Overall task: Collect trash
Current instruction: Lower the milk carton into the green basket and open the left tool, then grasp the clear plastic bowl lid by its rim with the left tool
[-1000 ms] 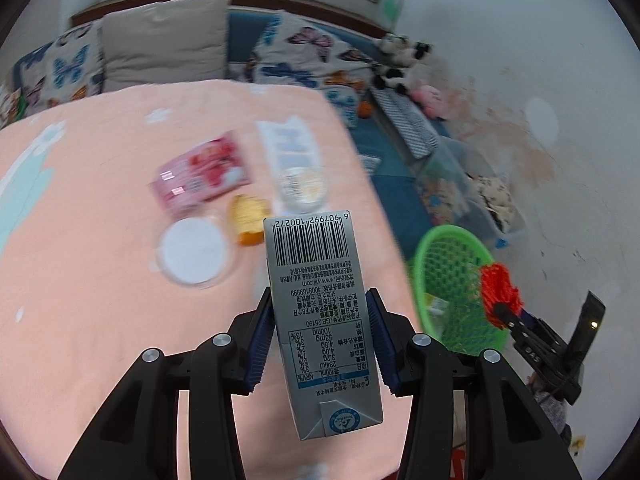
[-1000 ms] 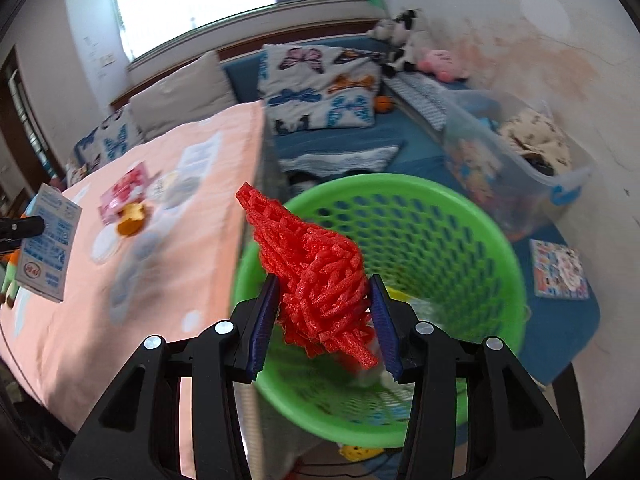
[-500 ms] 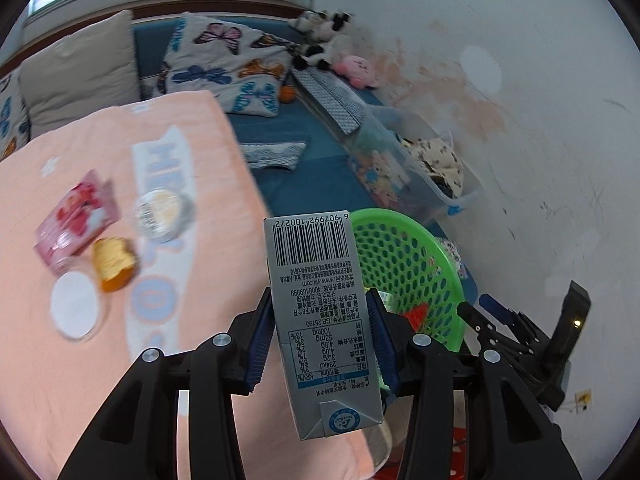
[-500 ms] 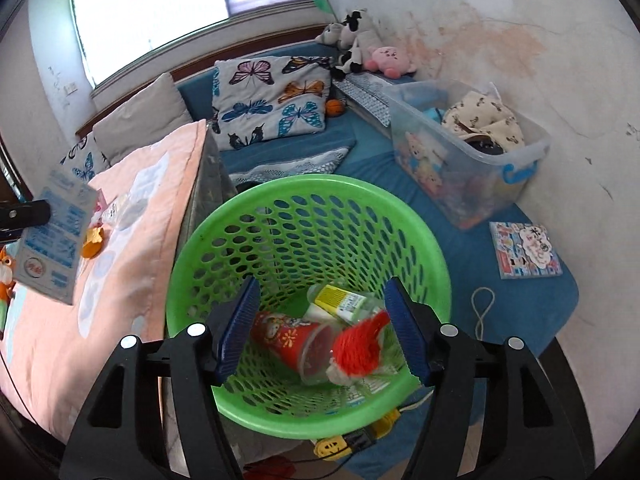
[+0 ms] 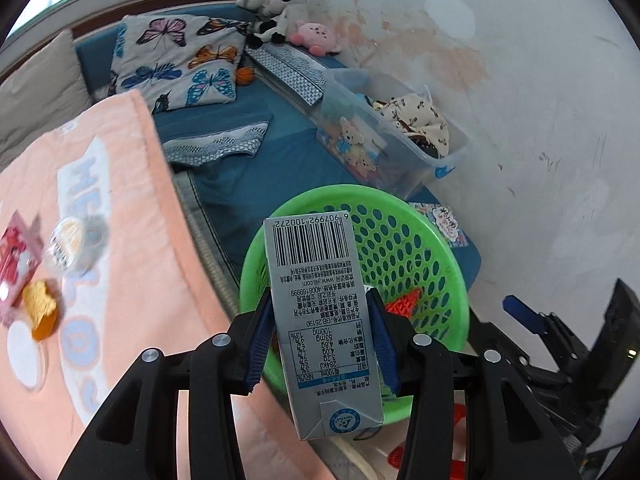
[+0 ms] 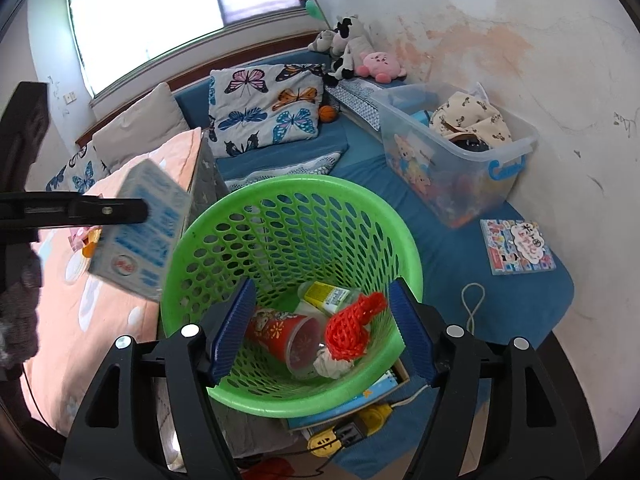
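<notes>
Two drops, one done: my right gripper [image 6: 322,330] has just been opening its fingers, empty, above the green basket [image 6: 276,192]; the red mesh [image 6: 352,334] lies inside. My left gripper [image 5: 320,344], fingers clamped on the milk carton [image 5: 320,312], needs carrying over the rim before letting go.

The basket [image 6: 288,216] stands on the floor just beside the desk [image 5: 132,240], to its right. In the basket lie a cup [image 6: 286,338], a bottle [image 6: 330,296] and a net [image 6: 352,330], the net on the right of the cup. The milk carton [image 5: 320,320] hangs over the basket's near rim. Behind the basket sits a storage box [image 6: 452,168]; a booklet [image 6: 516,246] lies on the mat to the right. On the desk lie a few wrappers [image 5: 14,256].
</notes>
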Demonstrator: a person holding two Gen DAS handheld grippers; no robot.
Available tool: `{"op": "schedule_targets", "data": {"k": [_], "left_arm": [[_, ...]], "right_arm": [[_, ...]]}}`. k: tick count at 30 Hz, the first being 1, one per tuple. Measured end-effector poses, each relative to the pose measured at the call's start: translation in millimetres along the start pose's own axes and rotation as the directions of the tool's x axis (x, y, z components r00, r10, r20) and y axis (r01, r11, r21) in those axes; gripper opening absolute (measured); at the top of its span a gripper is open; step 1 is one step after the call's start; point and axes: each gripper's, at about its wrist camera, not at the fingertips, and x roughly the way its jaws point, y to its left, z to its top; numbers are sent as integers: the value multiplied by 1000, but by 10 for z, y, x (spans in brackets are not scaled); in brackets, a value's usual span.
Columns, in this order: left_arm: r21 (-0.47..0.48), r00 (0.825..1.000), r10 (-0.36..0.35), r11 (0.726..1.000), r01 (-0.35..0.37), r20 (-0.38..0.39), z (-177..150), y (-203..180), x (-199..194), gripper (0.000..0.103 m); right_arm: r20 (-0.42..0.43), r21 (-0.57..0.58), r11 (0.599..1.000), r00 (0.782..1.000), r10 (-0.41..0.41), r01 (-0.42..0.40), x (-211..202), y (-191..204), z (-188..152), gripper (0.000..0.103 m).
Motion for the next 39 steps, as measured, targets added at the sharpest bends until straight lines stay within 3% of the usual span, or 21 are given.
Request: {"op": "schedule_targets", "data": {"k": [6, 9, 13, 20, 27, 36, 39], "left_arm": [[57, 1000, -18, 998, 17, 12, 55, -145, 192, 46], [70, 999, -22, 997, 20, 36, 82, -211, 256, 62], [73, 997, -54, 996, 49, 60, 51, -243, 221, 64], [80, 995, -27, 997, 20, 91, -115, -110, -26, 64], [28, 991, 44, 998, -47, 124, -374, 279, -387, 64], [-92, 973, 171, 983, -158, 155, -667, 1018, -766, 64], [-153, 963, 226, 967, -204, 147, -758, 1340, -868, 73]], "right_arm": [[3, 9, 1000, 1000, 6, -7, 7, -15, 5, 70], [4, 16, 1000, 1000, 9, -9, 8, -21, -1, 70], [3, 15, 1000, 1000, 10, -10, 8, -25, -16, 70], [13, 5, 999, 999, 32, -32, -58, 68, -29, 71], [24, -33, 996, 997, 78, -77, -72, 345, 35, 77], [20, -116, 982, 989, 149, -146, 5, 864, 169, 81], [14, -139, 976, 985, 173, -169, 46, 1028, 216, 82]]}}
